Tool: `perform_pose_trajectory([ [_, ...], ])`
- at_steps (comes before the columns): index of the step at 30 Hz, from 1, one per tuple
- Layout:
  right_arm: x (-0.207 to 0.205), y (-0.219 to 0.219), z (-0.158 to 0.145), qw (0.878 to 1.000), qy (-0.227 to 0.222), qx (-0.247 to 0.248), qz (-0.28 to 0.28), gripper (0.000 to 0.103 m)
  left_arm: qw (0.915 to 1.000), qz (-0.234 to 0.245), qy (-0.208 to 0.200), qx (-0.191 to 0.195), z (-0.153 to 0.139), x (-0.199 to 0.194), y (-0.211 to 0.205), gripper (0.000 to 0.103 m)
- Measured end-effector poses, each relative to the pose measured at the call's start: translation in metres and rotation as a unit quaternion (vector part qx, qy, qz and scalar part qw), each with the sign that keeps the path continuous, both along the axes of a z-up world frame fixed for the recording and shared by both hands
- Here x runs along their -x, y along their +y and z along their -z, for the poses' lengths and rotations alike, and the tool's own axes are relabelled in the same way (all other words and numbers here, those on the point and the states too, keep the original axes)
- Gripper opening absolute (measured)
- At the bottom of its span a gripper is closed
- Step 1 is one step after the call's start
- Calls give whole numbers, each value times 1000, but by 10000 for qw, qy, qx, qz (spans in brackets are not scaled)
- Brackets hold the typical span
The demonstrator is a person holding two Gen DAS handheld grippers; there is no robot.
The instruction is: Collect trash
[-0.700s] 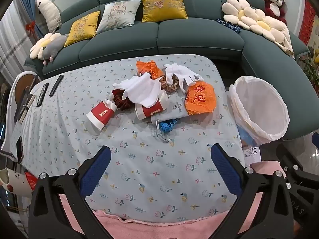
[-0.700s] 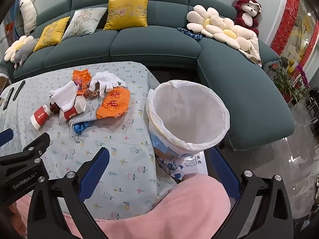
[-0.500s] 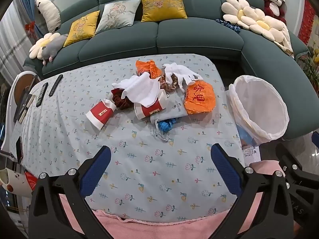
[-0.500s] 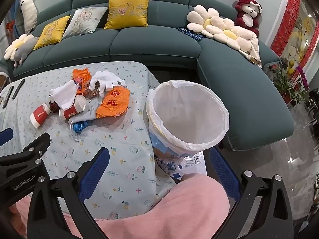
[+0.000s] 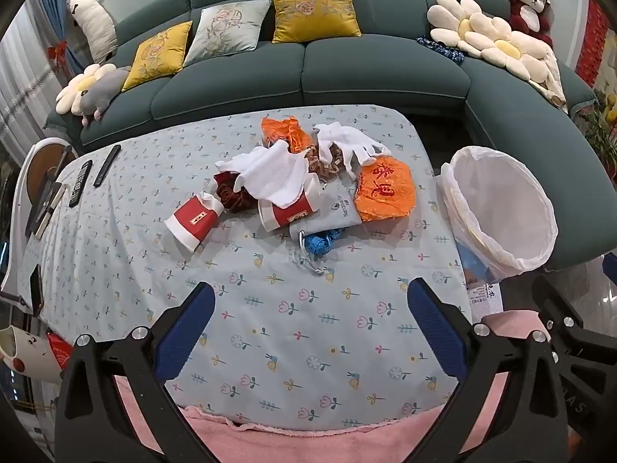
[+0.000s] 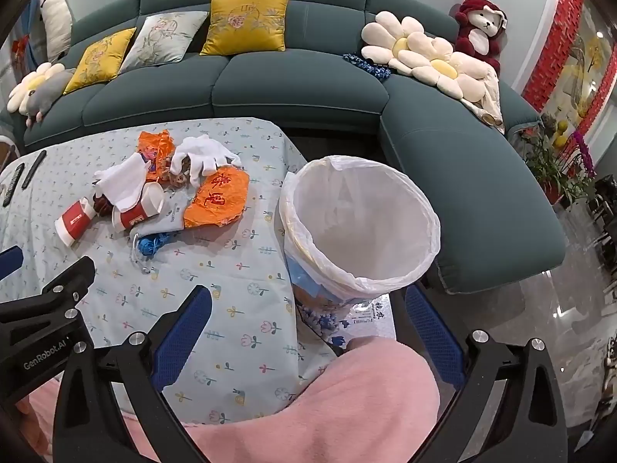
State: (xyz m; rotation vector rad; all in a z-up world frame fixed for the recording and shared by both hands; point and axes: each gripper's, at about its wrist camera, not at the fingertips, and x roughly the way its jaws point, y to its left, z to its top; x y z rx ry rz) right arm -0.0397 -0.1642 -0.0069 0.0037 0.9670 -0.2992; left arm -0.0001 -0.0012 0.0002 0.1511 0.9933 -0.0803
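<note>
The left gripper [image 5: 310, 328] hangs over the near part of the table [image 5: 127, 254] with its blue-padded jaws spread wide and nothing between them. The right gripper [image 6: 308, 332] is just as wide apart and empty, poised above the table's right edge. Beyond the left gripper, mid-table, lies the trash pile: two red-and-white paper cups [image 5: 194, 223], tipped on their sides, a white cloth [image 5: 275, 175] draped over one of them, white gloves [image 5: 347, 144], an orange wrapper [image 5: 385, 192] (red characters printed on it) and a blue knot of cord [image 5: 318, 242]. The white-lined bin [image 6: 360, 227] stands just beside the table's right edge, open. Pink fabric [image 6: 347, 405] fills the foreground. A teal sofa [image 5: 347, 69] curves behind.
</note>
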Motion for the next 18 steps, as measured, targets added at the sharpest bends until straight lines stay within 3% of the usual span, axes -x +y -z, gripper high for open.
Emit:
perform_pose_trajectory([
  [18,-2,1,-4,10000,6,42,-17,96,10000,11,-30,6,-3,-1,-12,95],
])
